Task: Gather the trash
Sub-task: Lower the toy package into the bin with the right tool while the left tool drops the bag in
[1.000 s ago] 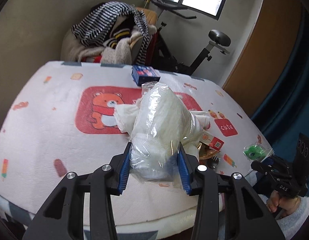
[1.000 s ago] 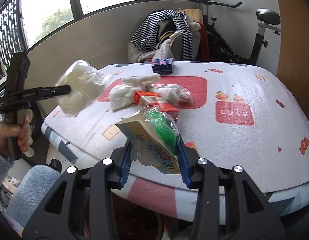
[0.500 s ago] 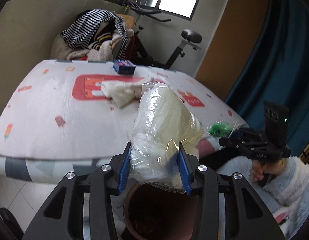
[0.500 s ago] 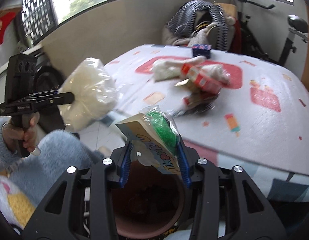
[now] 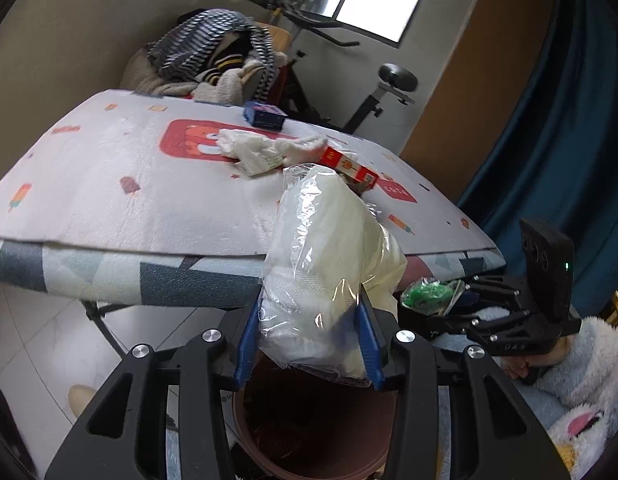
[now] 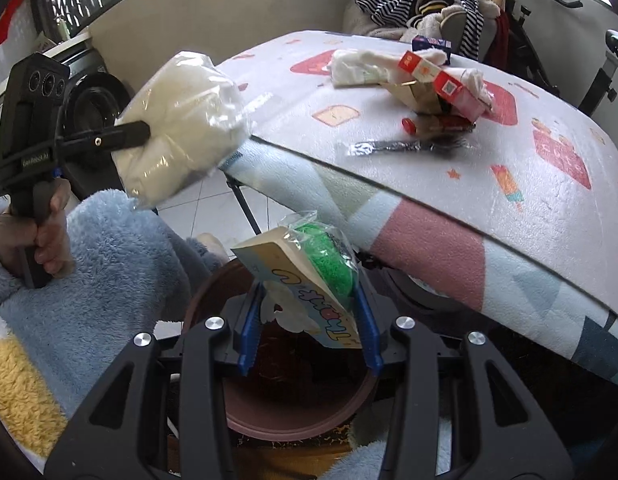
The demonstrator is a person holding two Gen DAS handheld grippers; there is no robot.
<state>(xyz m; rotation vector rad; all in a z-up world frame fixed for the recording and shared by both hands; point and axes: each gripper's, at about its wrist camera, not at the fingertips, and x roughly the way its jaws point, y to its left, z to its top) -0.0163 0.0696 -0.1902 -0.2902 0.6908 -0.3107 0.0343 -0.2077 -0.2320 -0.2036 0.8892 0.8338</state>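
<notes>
Bin mouth sits directly below both claws: right claw grips a green packet over its rim, left claw clamps a white bag upright above it; more litter waits on the counter beyond.

A clear bag of white stuffing and a green-scrubber packet hang above the brown bin.

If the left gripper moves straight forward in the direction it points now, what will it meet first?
Probably the table's draped edge; the left gripper, shut on the plastic bag, points at it, though depth is unclear.
</notes>
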